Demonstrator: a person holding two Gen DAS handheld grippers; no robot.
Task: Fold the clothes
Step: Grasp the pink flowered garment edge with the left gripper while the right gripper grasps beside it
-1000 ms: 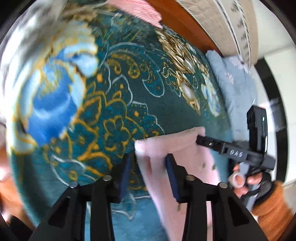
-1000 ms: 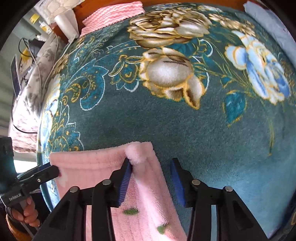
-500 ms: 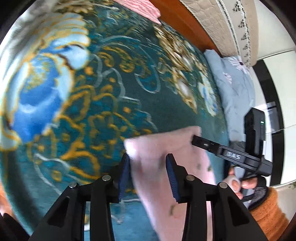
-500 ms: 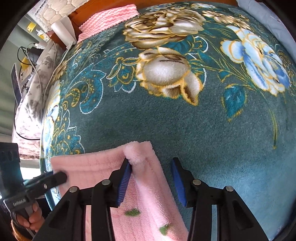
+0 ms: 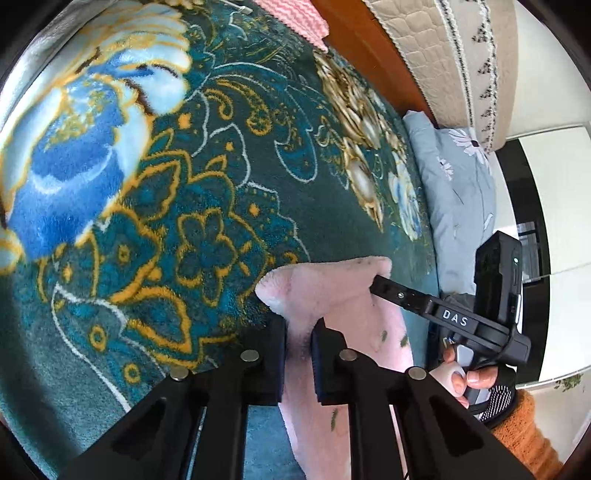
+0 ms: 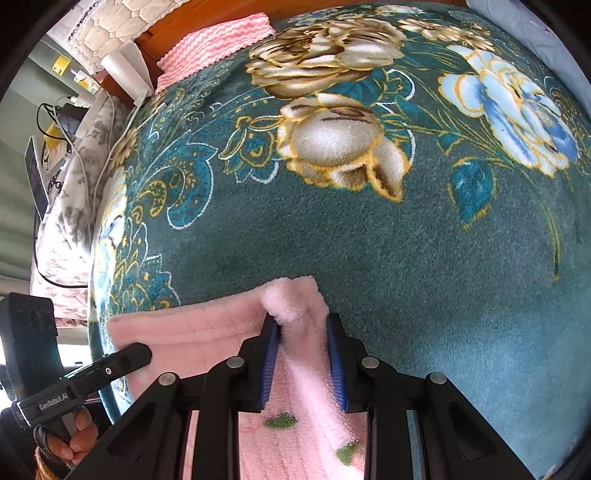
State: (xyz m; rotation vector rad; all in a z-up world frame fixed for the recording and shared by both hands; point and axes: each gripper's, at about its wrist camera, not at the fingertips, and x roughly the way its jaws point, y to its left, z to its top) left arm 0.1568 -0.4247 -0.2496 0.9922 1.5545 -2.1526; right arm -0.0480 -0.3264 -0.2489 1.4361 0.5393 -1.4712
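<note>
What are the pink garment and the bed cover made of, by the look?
Pink garment: soft fleece or terry, matte, judging by its fuzzy nap and plump rolled edge. Bed cover: plush printed pile, likely synthetic fleece, with short fibres showing and a floral pattern. The fibre type can't be confirmed.

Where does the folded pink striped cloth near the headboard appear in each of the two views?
Left wrist view: pink striped cloth at the top centre, by the wooden headboard.
Right wrist view: the same cloth at the upper left.
Shared landmark: the fluffy pink garment at the bottom, between the fingers of both grippers.
</note>
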